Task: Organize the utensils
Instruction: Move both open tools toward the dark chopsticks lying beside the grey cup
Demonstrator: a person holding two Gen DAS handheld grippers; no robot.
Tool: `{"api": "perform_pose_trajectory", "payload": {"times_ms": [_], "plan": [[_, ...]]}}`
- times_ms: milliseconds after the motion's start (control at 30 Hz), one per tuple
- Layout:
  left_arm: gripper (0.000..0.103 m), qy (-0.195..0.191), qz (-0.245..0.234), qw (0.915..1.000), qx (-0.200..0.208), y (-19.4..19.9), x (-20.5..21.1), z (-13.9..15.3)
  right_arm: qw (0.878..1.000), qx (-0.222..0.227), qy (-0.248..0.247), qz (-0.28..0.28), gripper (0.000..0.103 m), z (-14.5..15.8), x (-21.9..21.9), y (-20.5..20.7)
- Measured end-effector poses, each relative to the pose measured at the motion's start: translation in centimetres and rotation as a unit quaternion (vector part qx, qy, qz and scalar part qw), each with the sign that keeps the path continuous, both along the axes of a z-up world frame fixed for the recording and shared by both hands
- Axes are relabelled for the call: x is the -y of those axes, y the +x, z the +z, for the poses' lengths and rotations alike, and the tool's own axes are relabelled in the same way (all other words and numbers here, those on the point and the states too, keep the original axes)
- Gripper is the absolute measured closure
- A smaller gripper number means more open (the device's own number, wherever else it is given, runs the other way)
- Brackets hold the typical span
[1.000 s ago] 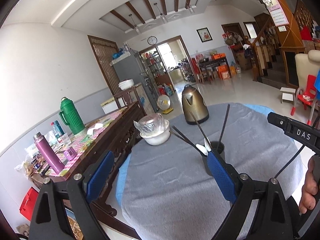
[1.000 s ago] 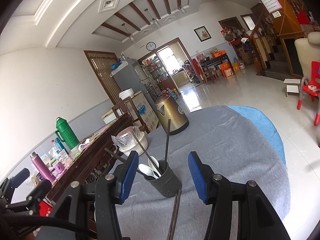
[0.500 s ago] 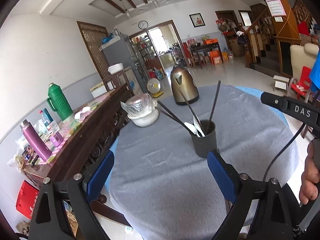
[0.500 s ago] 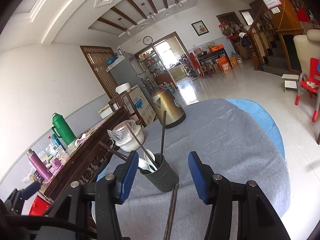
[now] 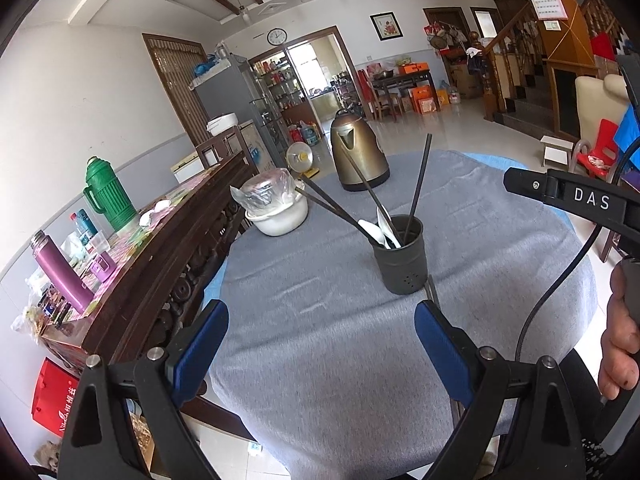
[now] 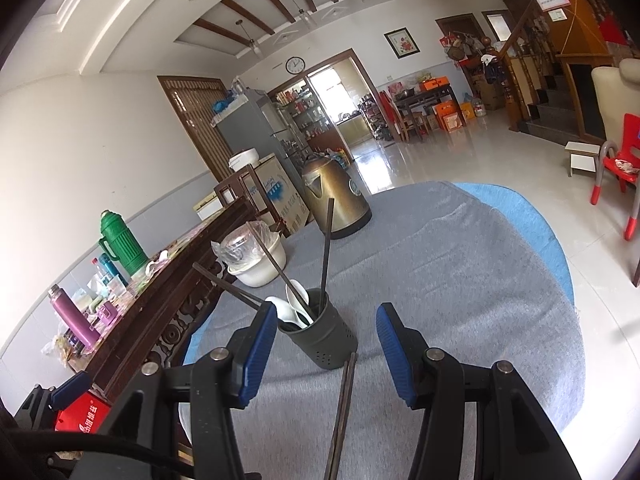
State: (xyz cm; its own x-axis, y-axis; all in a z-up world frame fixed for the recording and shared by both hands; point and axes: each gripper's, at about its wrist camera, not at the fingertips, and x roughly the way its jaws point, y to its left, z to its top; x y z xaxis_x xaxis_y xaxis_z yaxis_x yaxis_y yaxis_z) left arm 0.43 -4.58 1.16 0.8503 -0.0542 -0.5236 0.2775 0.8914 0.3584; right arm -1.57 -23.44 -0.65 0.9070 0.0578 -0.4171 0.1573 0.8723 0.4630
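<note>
A dark utensil holder [image 5: 400,258] stands on the grey tablecloth [image 5: 320,360], with several black chopsticks [image 5: 418,190] and white spoons [image 5: 376,228] leaning out of it. My left gripper [image 5: 320,320] hovers open in front of it, nothing between its blue pads. In the right wrist view the holder [image 6: 324,340] sits just past my open right gripper [image 6: 326,316]. A loose pair of dark chopsticks [image 6: 342,408] lies flat on the cloth under that gripper, tips toward the holder. The right gripper's black body [image 5: 568,196] and a hand [image 5: 620,340] show at the left view's right edge.
A bronze kettle [image 5: 358,156] stands at the far side of the table. A white bowl with a plastic-wrapped lid [image 5: 276,208] sits at the left rim. A dark wooden sideboard [image 5: 160,248] with a green flask [image 5: 106,196] and purple bottle [image 5: 60,272] runs along the left.
My left gripper has sunk and tipped downward, so more of the tablecloth shows in front of the holder. The right gripper has barely shifted and its jaws stand as before.
</note>
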Motion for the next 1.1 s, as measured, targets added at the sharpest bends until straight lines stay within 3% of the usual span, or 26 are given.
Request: {"api": "perform_pose_trajectory", "payload": {"times_ms": [633, 1100], "plan": [[0.009, -0.008, -0.003, 0.9994, -0.035, 0.5, -0.3, -1.3, 0.998, -0.057, -0.010, 0.021, 0.047, -2.0, -1.8, 2.1], [0.009, -0.007, -0.011, 0.9991, -0.042, 0.3, 0.0, -2.0, 0.997, -0.066, -0.017, 0.030, 0.047, -2.4, -2.6, 2.6]]}}
